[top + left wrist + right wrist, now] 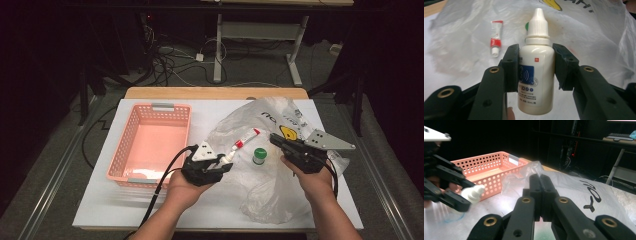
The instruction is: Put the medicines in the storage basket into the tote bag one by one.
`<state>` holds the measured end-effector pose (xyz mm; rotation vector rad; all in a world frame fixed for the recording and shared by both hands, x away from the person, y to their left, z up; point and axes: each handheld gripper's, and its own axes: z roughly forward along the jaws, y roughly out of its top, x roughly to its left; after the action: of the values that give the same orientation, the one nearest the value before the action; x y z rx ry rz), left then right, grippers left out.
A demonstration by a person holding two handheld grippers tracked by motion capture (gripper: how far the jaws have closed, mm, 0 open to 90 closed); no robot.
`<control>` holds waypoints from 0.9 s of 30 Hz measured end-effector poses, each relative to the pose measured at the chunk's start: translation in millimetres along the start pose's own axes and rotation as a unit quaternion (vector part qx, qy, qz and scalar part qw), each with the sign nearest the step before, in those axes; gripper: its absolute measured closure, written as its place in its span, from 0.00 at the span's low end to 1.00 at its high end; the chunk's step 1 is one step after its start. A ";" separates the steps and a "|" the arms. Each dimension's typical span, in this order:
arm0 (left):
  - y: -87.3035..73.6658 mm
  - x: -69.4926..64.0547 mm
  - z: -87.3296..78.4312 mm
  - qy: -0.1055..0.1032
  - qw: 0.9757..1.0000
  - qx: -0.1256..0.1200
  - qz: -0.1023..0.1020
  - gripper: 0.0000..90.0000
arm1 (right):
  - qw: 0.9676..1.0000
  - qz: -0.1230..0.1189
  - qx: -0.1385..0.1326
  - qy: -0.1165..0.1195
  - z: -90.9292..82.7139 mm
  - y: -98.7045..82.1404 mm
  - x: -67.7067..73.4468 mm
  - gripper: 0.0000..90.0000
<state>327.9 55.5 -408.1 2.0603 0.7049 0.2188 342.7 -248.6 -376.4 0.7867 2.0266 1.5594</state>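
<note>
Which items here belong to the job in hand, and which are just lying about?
In play:
left gripper, clamped on the white dropper bottle
plastic bag, pinched by the right gripper
pink basket

Lying about:
red-and-white tube
green-capped jar

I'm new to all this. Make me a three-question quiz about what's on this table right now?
1. True or false: the left gripper is shut on a white dropper bottle.
2. What colour is the basket? A) blue B) pink C) green
3. Fill in: the small tube and the green-capped jar lie on a clear plastic ____.

Key: 1 true; 2 B; 3 bag. The right gripper has its jaws shut on nothing the views show.
</note>
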 end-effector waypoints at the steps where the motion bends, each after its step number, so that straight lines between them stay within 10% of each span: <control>1: 1.4 -0.5 5.5 -0.004 1.000 0.001 0.000 0.64 | 1.000 -0.001 0.000 0.000 0.1 0.4 0.5 1.00; 14: 19.7 -19.7 89.3 -0.052 0.998 0.027 0.019 0.64 | 1.000 -0.001 -0.006 -0.003 -3.6 2.5 -1.1 1.00; 27: 27.0 -34.4 158.7 -0.033 0.998 0.053 0.015 0.64 | 1.000 0.002 -0.012 -0.008 -7.9 3.4 -4.6 1.00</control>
<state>375.7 -88.8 -471.5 2.1698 0.6570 0.1326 341.3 -256.7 -371.1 0.7925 1.9932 1.5727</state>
